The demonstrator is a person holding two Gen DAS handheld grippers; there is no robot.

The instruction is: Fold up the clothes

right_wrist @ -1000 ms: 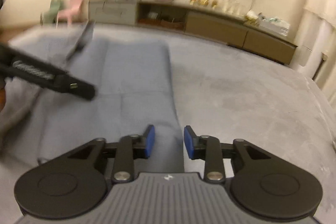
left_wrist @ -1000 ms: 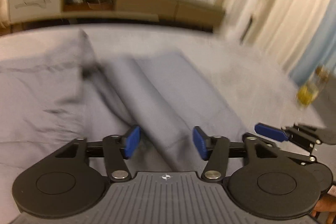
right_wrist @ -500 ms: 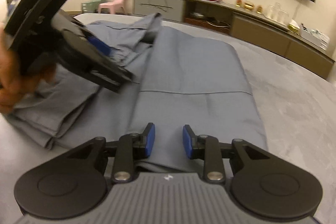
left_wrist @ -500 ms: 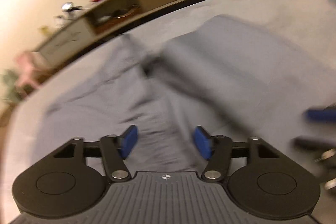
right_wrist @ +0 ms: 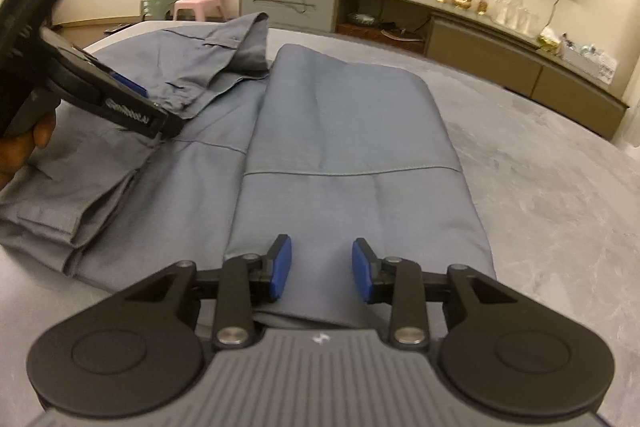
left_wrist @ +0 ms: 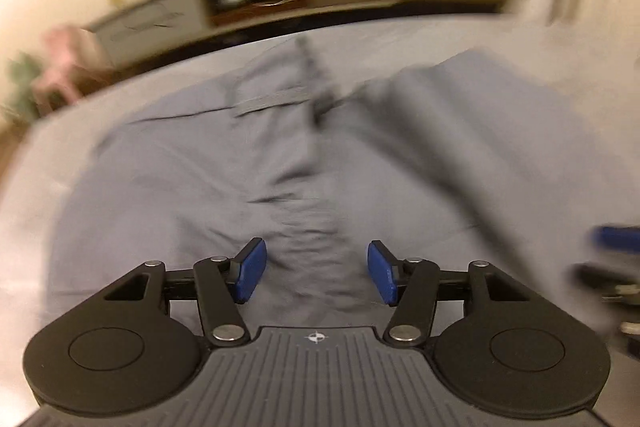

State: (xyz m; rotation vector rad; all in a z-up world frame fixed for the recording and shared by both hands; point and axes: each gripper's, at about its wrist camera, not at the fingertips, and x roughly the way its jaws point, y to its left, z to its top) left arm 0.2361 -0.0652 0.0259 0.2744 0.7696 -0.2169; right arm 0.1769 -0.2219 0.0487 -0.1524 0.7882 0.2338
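Grey carpet-like surface point(right_wrist: 560, 211) carried a blue-grey shirt point(right_wrist: 344, 147), its right side already folded over into a flat panel. Both claws stood spread and empty: the right claw point(right_wrist: 322, 269) hovered over the panel's near hem, the left claw point(left_wrist: 312, 269) over the rumpled left half beside that panel. Judging by this, the left side remained to fold, calling for pinching its outer edge.

No legible text, labels or numbers anywhere.

Right gripper point(right_wrist: 322, 269) jaws wider
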